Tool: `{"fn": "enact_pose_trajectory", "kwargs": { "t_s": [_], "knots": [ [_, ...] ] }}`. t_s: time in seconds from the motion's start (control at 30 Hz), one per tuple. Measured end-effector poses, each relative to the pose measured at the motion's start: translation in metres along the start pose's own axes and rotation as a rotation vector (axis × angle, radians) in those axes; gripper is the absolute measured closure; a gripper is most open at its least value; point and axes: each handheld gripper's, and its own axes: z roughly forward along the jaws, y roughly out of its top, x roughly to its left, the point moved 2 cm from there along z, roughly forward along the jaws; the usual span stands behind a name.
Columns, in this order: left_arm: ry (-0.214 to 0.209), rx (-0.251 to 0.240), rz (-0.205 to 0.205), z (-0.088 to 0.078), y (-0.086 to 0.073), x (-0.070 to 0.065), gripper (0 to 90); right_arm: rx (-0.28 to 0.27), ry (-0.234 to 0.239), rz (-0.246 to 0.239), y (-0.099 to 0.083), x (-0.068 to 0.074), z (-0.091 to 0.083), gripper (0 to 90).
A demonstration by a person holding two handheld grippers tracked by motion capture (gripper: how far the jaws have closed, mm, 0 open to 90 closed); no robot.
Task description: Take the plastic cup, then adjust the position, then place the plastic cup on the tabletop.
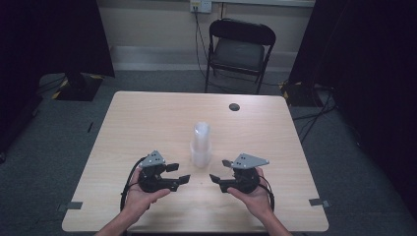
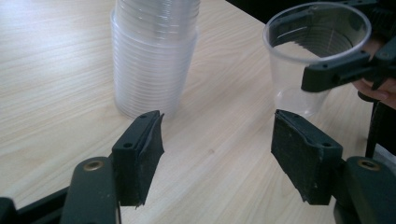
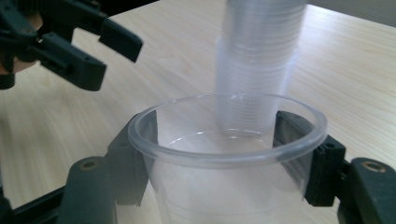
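Observation:
A tall stack of clear plastic cups (image 1: 201, 145) stands upside down near the middle of the wooden table (image 1: 147, 118). My left gripper (image 1: 179, 173) sits just left of the stack, jaws open with nothing between them (image 2: 217, 135); the stack (image 2: 154, 56) rises beyond its left jaw. My right gripper (image 1: 219, 170) is just right of the stack. It is shut on a single clear cup (image 3: 224, 154), upright, with the pads pressing its wall below the rim. This cup (image 2: 308, 60) hangs a little above the tabletop in the left gripper view. The stack (image 3: 259, 60) stands behind it.
A black folding chair (image 1: 239, 49) stands beyond the table's far edge. A small dark round spot (image 1: 234, 106) lies on the far part of the tabletop. Cables run on the floor at the right, and dark curtains stand on both sides.

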Motion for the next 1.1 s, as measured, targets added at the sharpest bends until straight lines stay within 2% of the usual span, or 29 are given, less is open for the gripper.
{"fn": "enact_pose_trajectory", "kwargs": {
  "t_s": [0.17,0.27,0.33,0.4,0.57,0.67,0.77,0.87,0.93,1.1],
  "knots": [
    [0.055,0.000,0.010,-0.001,0.000,0.004,33.7,-0.024,-0.041,0.047,0.001,-0.013,-0.007,31.2],
    [0.058,0.003,0.012,-0.002,-0.001,0.005,32.3,-0.030,-0.064,0.056,0.002,-0.021,-0.011,31.1],
    [0.048,0.000,0.020,-0.004,-0.001,0.005,31.8,-0.033,-0.069,0.063,0.003,-0.024,-0.013,31.0],
    [0.055,0.009,0.028,-0.007,-0.002,0.005,31.5,-0.041,-0.071,0.080,0.004,-0.029,-0.015,31.0],
    [0.061,0.010,0.027,-0.010,-0.008,0.008,31.1,-0.061,-0.097,0.107,0.011,-0.041,-0.014,31.0],
    [0.073,0.009,0.027,-0.011,-0.014,0.009,31.0,-0.070,-0.110,0.111,0.015,-0.046,-0.012,31.0],
    [0.082,0.024,0.052,-0.013,-0.018,0.011,30.5,-0.083,-0.128,0.113,0.019,-0.052,-0.011,30.9],
    [0.079,0.022,0.046,-0.013,-0.021,0.014,29.5,-0.095,-0.146,0.126,0.023,-0.060,-0.009,31.0],
    [0.093,0.024,0.057,-0.013,-0.022,0.016,28.8,-0.098,-0.162,0.119,0.028,-0.065,-0.007,31.0],
    [0.088,0.024,0.051,-0.012,-0.023,0.016,28.0,-0.104,-0.181,0.109,0.035,-0.073,0.000,30.9]
  ]
}}
